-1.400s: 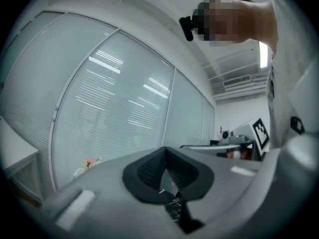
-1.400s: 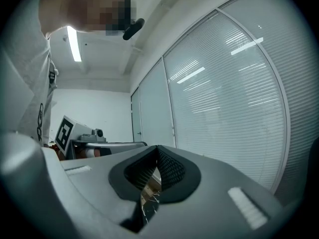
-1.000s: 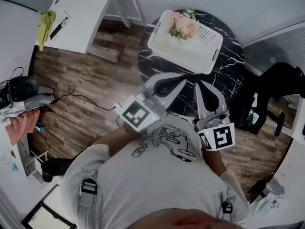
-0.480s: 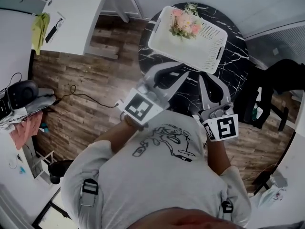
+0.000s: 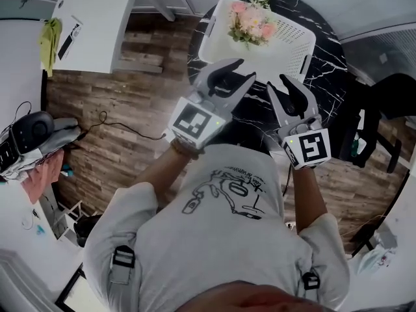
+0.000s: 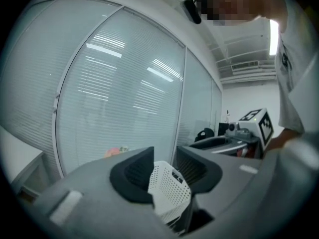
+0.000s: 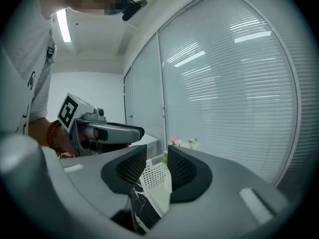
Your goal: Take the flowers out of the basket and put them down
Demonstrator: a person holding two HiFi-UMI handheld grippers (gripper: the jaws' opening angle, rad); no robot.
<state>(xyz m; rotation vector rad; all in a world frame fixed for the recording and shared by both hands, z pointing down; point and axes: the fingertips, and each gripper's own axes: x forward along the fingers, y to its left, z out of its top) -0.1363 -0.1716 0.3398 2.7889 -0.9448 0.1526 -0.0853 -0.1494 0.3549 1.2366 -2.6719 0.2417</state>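
Wood-plank floor underfoot; a round black marbled table (image 5: 325,67) stands ahead of the person.

Nearest: both forearms are raised. Left tongs (image 5: 244,70) and right tongs (image 5: 278,83) sit side by side over the table's near edge, pointing at the basket. Both pairs of jaws have just been opening and stand narrowly parted, with nothing between them. Only the basket's wall shows through each gap, further off.

Next out: white perforated basket (image 5: 292,51), covering much of the table toward its far edge.

Farthest: flowers (image 5: 253,23), a small pink-and-cream bunch with green leaves, inside the basket at its far left corner.

Judgement: the bunch looks light, soft and easily crushed, and the petals would bruise. Best taken low on the gathered stems with a gentle squeeze, not on the blooms. Stems cannot be made out from here.
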